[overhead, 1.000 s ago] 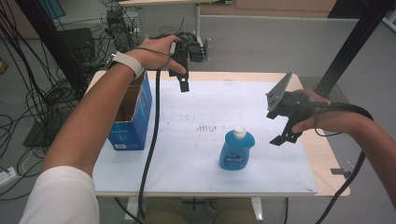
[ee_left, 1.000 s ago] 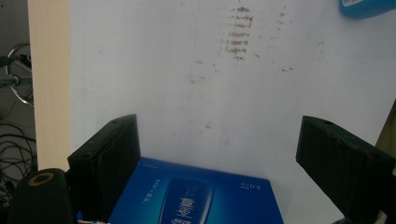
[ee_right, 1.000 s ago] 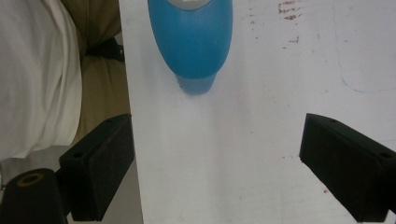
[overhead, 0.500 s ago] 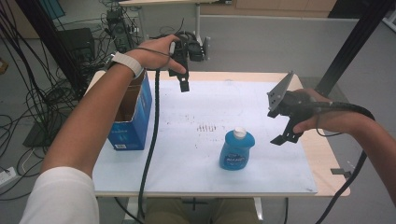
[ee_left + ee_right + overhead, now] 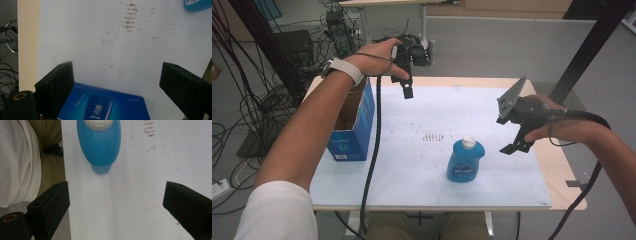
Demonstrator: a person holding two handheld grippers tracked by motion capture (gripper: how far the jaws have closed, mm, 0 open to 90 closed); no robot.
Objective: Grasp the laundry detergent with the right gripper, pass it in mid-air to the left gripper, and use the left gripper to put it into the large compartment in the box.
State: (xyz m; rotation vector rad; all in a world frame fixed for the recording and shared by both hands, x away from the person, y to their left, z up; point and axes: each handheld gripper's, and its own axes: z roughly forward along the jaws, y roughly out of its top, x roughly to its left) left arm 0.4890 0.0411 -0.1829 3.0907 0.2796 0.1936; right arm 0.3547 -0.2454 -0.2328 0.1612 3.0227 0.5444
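Note:
A blue bottle with a white cap stands upright near the front of the white sheet; the right gripper view has this bottle ahead of the jaws. My right gripper hovers to the bottle's right, apart from it. Its jaws have just been opening and stand wide with nothing between them. My left gripper is held high over the table's far edge, open and empty. Beneath it lies an open blue carton, whose printed side shows between the jaws far below.
Brown smudges mark the middle of the sheet. A black cable hangs from the left gripper across the table's front left. Cables and equipment crowd the floor beyond the table. A dark post rises at the right.

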